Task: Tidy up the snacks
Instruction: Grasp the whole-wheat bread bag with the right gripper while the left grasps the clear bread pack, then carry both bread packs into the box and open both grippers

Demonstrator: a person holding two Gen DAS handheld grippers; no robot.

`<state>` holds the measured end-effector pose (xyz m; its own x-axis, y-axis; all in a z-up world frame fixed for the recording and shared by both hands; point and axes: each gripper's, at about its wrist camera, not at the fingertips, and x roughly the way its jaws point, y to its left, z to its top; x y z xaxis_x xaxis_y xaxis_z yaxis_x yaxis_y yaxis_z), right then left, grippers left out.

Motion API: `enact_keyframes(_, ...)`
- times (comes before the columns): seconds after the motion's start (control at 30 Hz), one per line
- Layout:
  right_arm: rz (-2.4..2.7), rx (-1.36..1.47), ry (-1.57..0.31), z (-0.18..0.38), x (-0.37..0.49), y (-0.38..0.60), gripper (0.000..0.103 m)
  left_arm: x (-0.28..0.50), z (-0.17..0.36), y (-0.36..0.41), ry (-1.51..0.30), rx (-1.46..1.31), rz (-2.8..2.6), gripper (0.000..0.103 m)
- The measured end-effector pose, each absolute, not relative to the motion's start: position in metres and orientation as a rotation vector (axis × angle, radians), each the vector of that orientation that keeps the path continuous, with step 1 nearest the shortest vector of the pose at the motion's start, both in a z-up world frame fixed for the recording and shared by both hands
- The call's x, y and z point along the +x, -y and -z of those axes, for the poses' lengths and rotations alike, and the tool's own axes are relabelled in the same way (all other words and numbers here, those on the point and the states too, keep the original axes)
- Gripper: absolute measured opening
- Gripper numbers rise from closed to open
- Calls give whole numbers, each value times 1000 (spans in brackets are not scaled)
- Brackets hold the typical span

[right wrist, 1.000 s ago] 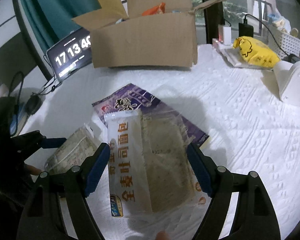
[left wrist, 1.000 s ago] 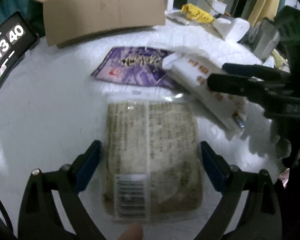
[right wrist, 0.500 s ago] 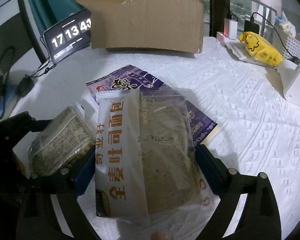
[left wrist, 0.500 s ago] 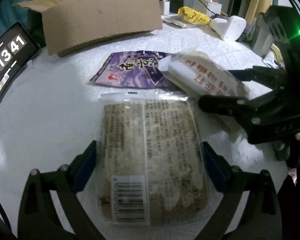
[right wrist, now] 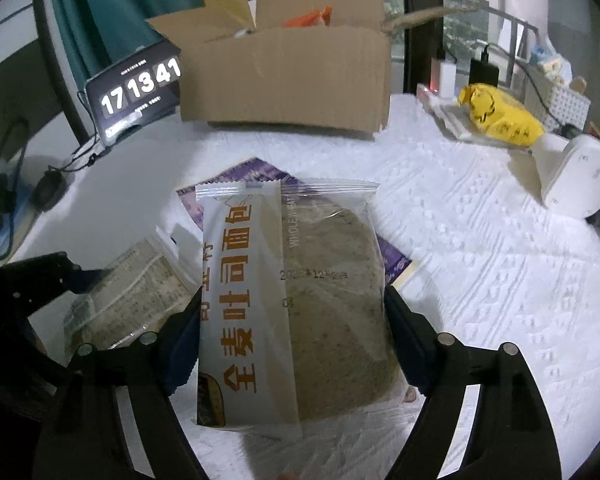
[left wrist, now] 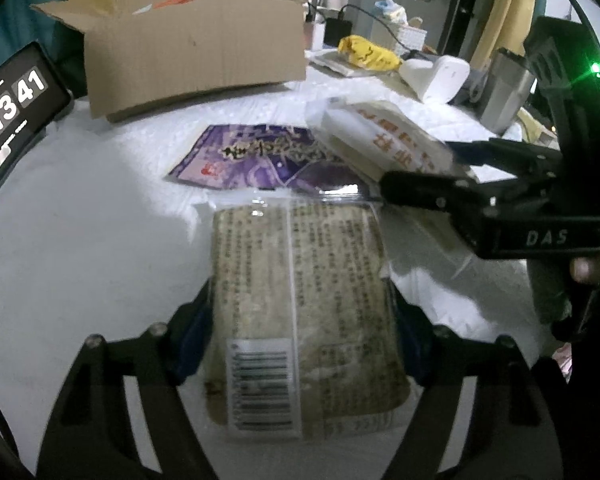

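A clear pack of brown bread with a barcode label (left wrist: 300,312) lies between the fingers of my left gripper (left wrist: 300,316). Its jaws are closing and the blue pads press the pack's two sides. My right gripper (right wrist: 292,332) is closing on a whole wheat toast pack with a white and orange label (right wrist: 292,300), pads against both edges. In the left wrist view that toast pack (left wrist: 384,140) hangs tilted above the cloth in the right gripper (left wrist: 432,168). A flat purple snack packet (left wrist: 260,156) lies on the white cloth behind both packs.
An open cardboard box (right wrist: 284,80) with an orange packet (right wrist: 308,18) inside stands at the back. A clock tablet (right wrist: 136,88) leans to its left. A yellow bag (right wrist: 500,120) and a white device (right wrist: 580,176) sit at the right. The white cloth (right wrist: 480,260) is bare there.
Both pairs of jaws have drawn in until the pads touch their packs. The toast pack has come up off the purple packet. Both views have tipped upward slightly.
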<state>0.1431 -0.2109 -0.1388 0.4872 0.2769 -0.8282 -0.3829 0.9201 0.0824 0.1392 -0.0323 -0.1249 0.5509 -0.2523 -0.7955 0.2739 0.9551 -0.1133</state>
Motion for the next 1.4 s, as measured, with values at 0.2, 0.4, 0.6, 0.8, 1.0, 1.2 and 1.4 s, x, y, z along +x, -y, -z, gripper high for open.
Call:
enact_keyframes(0.2, -406, -126, -953, 123, 144, 208, 84, 138, 110, 26, -894, 10, 300, 77)
enact_keyframes(0.4, -405, -124, -928, 110, 149, 207, 84, 145, 98, 12, -854, -11, 274, 77)
enact_keyframes(0.6, -408, -129, -917, 102, 159, 203, 84, 155, 90, -1, -821, -26, 247, 77)
enact_keyframes(0.8, -415, -129, -897, 90, 172, 198, 84, 167, 73, -16, -774, -33, 221, 77)
enact_keyframes(1.0, -423, -134, -864, 76, 189, 193, 84, 183, 54, -34, -718, -30, 188, 77)
enact_keyframes(1.2, -432, -152, -821, 59, 208, 186, 84, 202, 36, -53, -666, -29, 157, 77)
enact_keyframes(1.4, -440, -170, -786, 44, 232, 178, 84, 222, 18, -67, -616, -25, 143, 77)
